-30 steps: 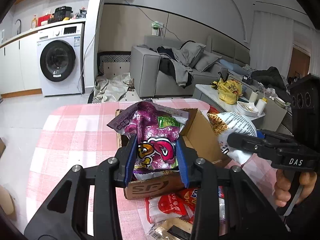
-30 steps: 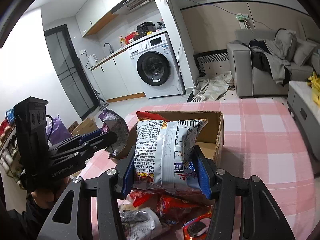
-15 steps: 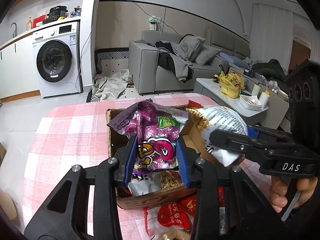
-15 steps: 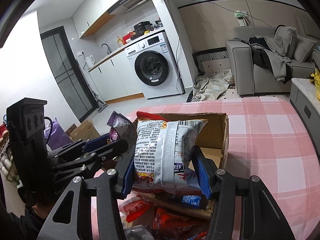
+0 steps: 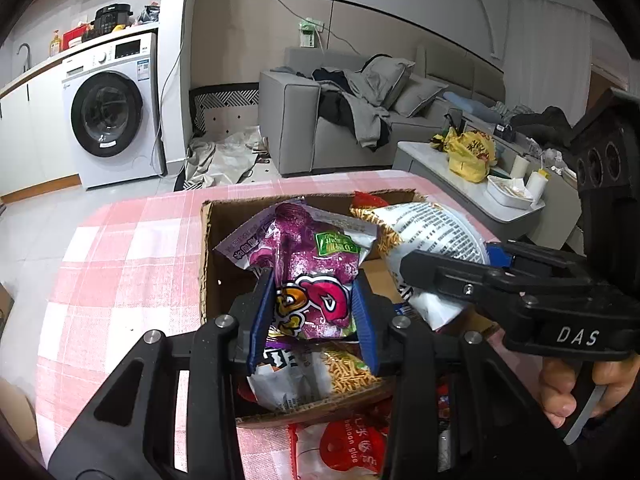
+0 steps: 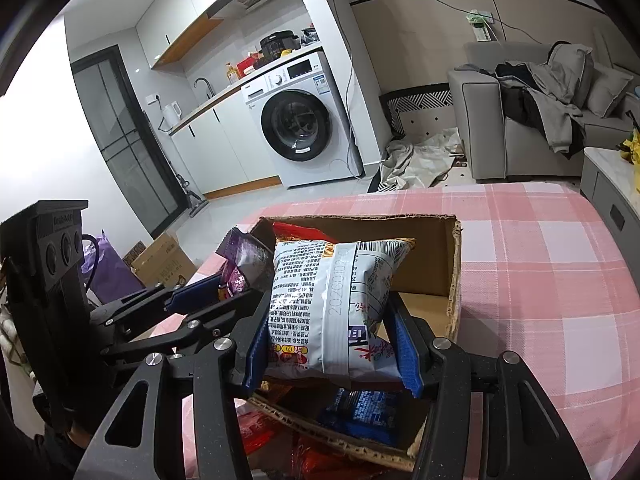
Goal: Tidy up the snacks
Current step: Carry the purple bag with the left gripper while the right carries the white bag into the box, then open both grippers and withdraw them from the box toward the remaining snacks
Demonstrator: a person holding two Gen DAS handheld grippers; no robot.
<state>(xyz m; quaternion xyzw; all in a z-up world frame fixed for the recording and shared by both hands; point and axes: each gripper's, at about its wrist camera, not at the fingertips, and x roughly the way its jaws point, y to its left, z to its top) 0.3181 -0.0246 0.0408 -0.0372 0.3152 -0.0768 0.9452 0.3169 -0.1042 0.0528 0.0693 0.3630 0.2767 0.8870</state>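
My left gripper (image 5: 314, 312) is shut on a purple snack bag (image 5: 308, 268) and holds it over the open cardboard box (image 5: 240, 216) on the pink checked tablecloth. In the right wrist view my right gripper (image 6: 332, 342) is shut on a white printed snack bag (image 6: 332, 292), held above the same cardboard box (image 6: 424, 260). The two bags hang side by side, the white snack bag (image 5: 424, 236) to the right of the purple one. Other packets lie in the box below, among them a noodle snack packet (image 5: 316, 380) and a blue packet (image 6: 360, 412).
Red packets (image 5: 344, 448) lie on the tablecloth (image 5: 120, 280) just in front of the box. A person's hand (image 5: 576, 384) grips the right tool's handle. Beyond the table stand a washing machine (image 5: 108, 112), a grey sofa (image 5: 320, 120) and a low white table (image 5: 460, 184).
Both grippers moved forward and down with their bags, from in front of the box to over its inside. The box now shows lower and closer, with packets in it visible under the bags.
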